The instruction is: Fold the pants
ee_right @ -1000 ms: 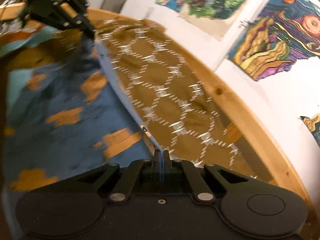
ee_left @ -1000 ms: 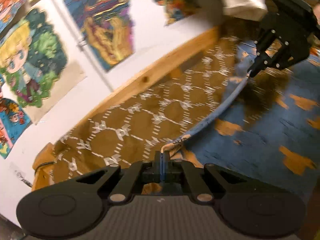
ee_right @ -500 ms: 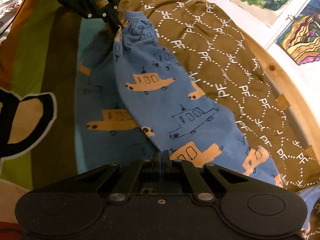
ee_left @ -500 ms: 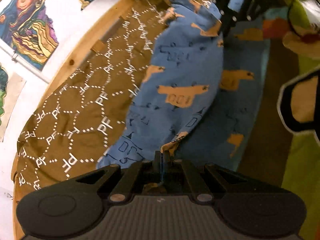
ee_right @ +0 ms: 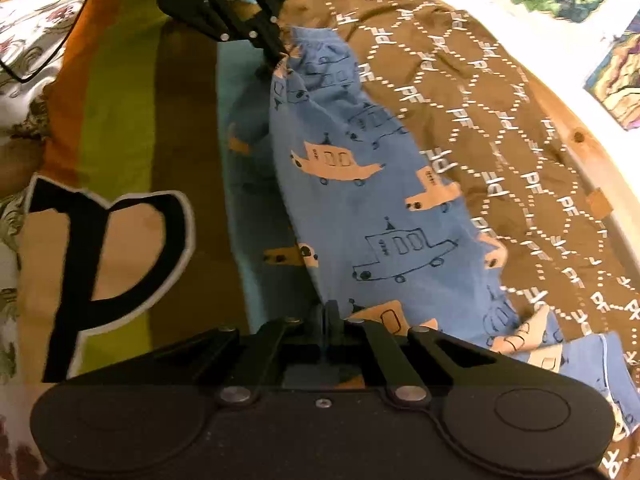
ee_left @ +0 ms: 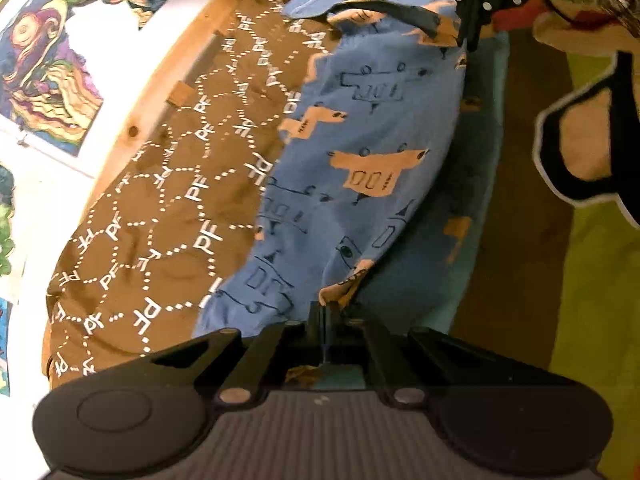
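Observation:
Blue pants (ee_left: 372, 208) printed with orange boats lie lengthwise on the bed, one layer folded over another. My left gripper (ee_left: 323, 312) is shut on one end of the fold's edge. At the far end, my right gripper (ee_left: 466, 40) pinches the same edge. In the right wrist view the pants (ee_right: 360, 208) run away from my right gripper (ee_right: 327, 312), shut on the near end, up to my left gripper (ee_right: 280, 56) at the top. The cloth sags loosely between both grips, partly over the brown blanket.
A brown blanket (ee_left: 160, 200) with white PF hexagons lies beside the pants, against the wooden bed rail (ee_left: 160, 80). A striped green, brown and teal cover (ee_right: 120, 100) with a large black-outlined letter spreads on the other side. Posters (ee_left: 40, 60) hang on the wall. A black cable (ee_right: 40, 60) crosses patterned bedding.
A second ago the pants were stretched taut in the air between both grippers. Both came down and the cloth now drapes on the bed. Little has shifted over the last half second.

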